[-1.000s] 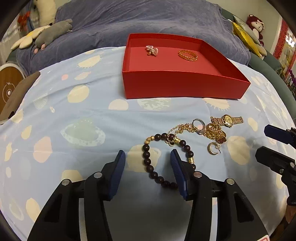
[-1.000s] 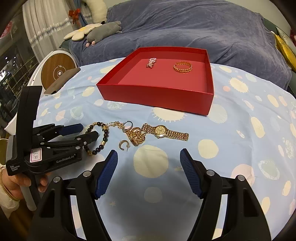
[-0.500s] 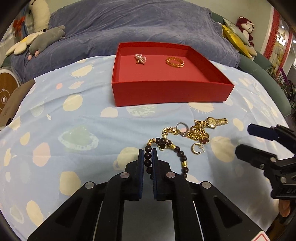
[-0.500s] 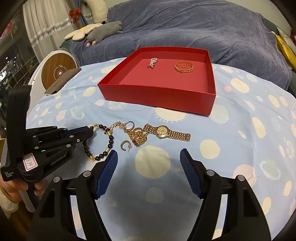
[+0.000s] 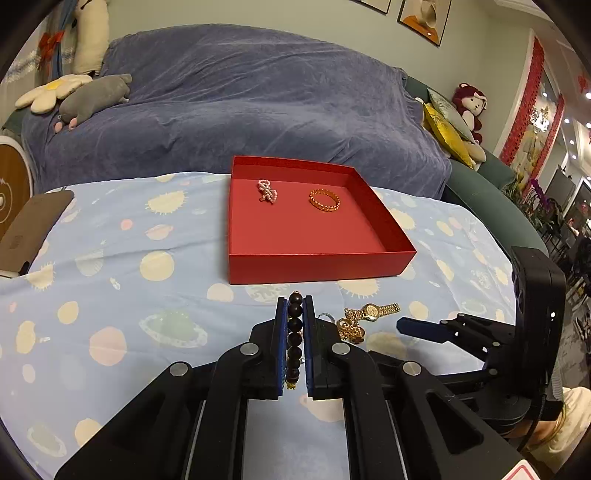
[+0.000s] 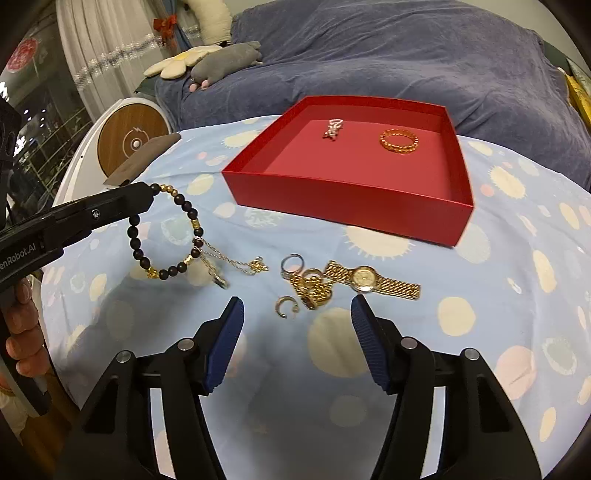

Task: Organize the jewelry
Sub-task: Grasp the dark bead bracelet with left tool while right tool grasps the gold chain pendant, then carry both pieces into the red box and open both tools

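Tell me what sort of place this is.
Most likely a home living room: a sofa under a blue throw with plush toys, framed pictures on the wall, and a table in a planet-print cloth holding a red box.

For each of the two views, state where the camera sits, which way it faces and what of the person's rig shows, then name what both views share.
Left wrist: behind the left gripper, facing the red box; its fingers clamp the beaded bracelet.
Right wrist: behind the open right gripper, facing the gold watch; the left gripper enters from the left.
Shared: box, watch, bracelet.
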Available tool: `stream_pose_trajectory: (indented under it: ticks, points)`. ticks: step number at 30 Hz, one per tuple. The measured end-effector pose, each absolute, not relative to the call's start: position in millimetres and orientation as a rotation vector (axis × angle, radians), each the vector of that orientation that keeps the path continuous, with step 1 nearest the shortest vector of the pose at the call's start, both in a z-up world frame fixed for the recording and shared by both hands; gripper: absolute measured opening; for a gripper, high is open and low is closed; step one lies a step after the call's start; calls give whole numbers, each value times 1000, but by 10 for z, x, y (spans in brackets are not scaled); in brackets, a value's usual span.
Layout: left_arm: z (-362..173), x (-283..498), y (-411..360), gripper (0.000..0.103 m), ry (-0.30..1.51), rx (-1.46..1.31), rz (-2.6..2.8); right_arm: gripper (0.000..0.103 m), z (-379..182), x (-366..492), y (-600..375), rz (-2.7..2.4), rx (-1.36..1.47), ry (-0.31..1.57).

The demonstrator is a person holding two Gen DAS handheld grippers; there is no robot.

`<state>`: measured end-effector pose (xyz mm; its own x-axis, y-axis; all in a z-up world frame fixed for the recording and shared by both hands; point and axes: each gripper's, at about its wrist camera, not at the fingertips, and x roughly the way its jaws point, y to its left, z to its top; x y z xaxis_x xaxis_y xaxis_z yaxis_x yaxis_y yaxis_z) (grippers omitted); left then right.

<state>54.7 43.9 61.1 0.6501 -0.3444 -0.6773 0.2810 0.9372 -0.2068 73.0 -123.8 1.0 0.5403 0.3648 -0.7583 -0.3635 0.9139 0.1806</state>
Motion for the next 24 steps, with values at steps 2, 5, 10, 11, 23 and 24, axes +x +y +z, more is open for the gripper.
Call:
stream_pose_trajectory:
  ticks: [2,5,10,11,23,24]
  points:
    - [613,542,468,6,785,-91,-356,58,-2,750,-1095,461,-24,888]
    - [598,534,497,6,791,-96,-358,56,-63,798,-891,494,-63,879]
    - [570,493,545,6,800,-100,-364,43,-233,947,-654,532,-97,907]
    - [565,485,558,6,802,-101,-365,42,-272,958,-622,536,-110,913]
    - [530,420,714,6,818,-127,-363,1,-336,1074,-540,584,-78,909]
    - [517,429,727,6,822,-126,-353,1,-294,1064,-555,583,-74,898]
